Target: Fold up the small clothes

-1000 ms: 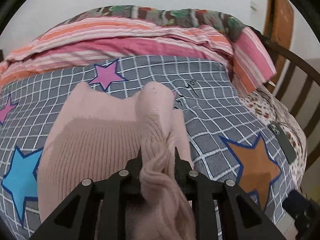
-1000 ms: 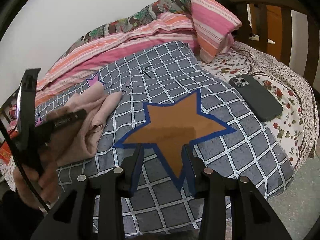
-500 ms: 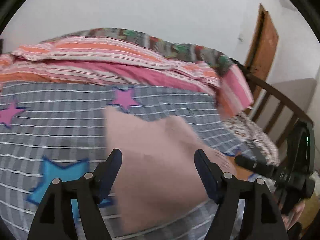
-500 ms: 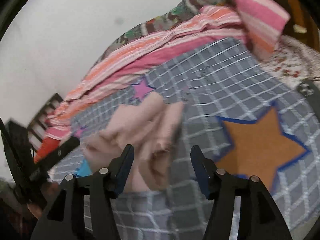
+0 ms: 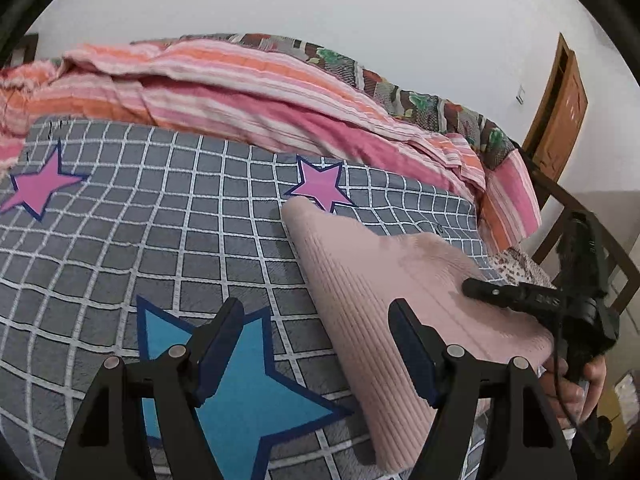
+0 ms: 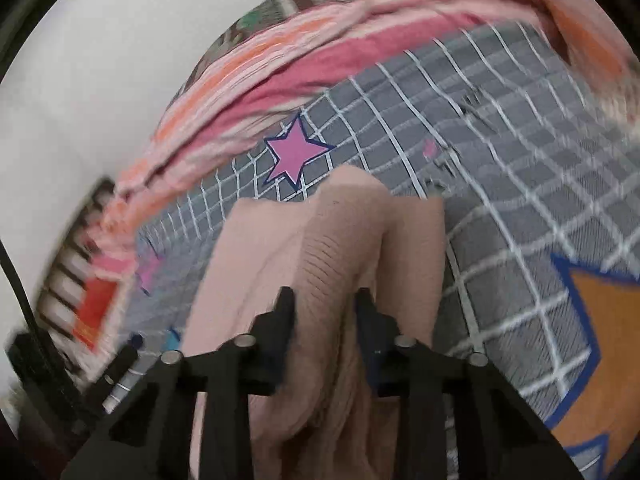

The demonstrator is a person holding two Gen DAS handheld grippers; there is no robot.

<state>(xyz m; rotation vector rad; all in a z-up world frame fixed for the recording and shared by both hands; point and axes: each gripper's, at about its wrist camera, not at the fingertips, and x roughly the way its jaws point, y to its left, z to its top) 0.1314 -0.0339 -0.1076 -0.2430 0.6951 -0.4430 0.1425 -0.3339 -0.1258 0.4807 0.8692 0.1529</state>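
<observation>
A pale pink ribbed sweater (image 5: 384, 280) lies on the grey checked blanket (image 5: 160, 208), running from the pink star (image 5: 320, 188) toward the near edge. My left gripper (image 5: 316, 312) stands open above the blue star (image 5: 236, 384), with the sweater's left edge under its right finger and nothing gripped. In the right wrist view a raised fold of the sweater (image 6: 340, 248) sits between the jaws of my right gripper (image 6: 324, 300), which are closing and pinch it. The right gripper (image 5: 516, 294) also shows from the side at the sweater's right edge, held by a hand (image 5: 580, 384).
A bunched pink and orange striped quilt (image 5: 260, 92) lies along the far side of the blanket by the wall. A wooden bed rail (image 5: 580, 216) and a brown door (image 5: 560, 108) are at the right. An orange star (image 6: 600, 340) marks the blanket right of the sweater.
My left gripper let go of the sweater, opened and swung left over the blue star. My right gripper moved left from the orange star onto the sweater and closed on a fold.
</observation>
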